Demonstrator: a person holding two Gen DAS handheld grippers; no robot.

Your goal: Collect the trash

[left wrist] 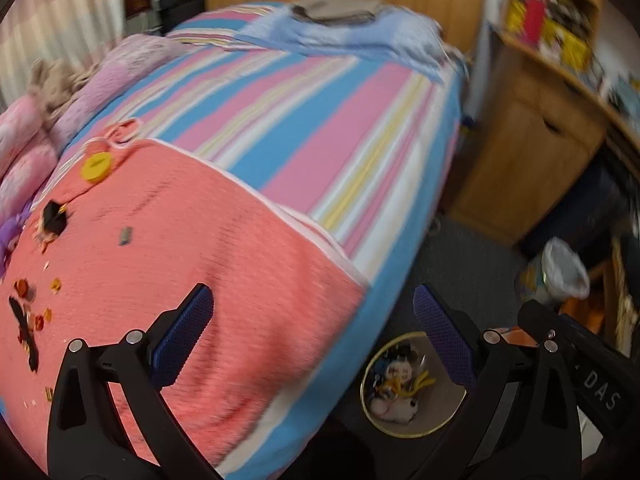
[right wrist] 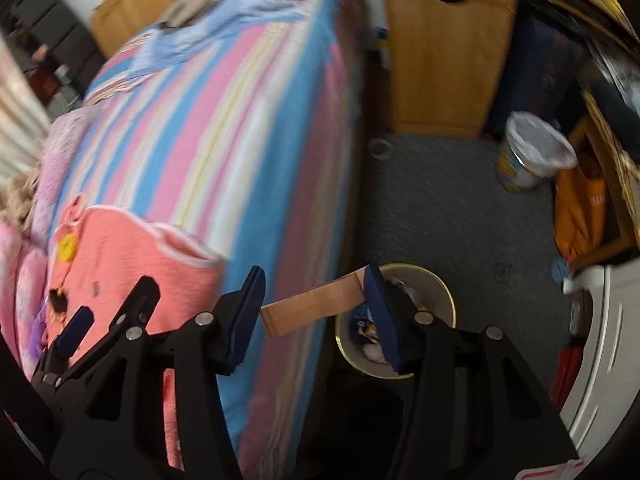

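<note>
**Card at the bin, scraps left on the bed**

Your right gripper sits low in the right wrist view with a brown card strip between its pads – the far end touches the right pad, the near end seems free, so the jaws look spread, though blur makes that uncertain. The strip hangs just beside the bin, which already holds some trash. Your left gripper is wide apart and empty over the bed edge. Still left – a yellow cap, a dark scrap and small orange bits on the pink towel, at the left of the frame.
</note>
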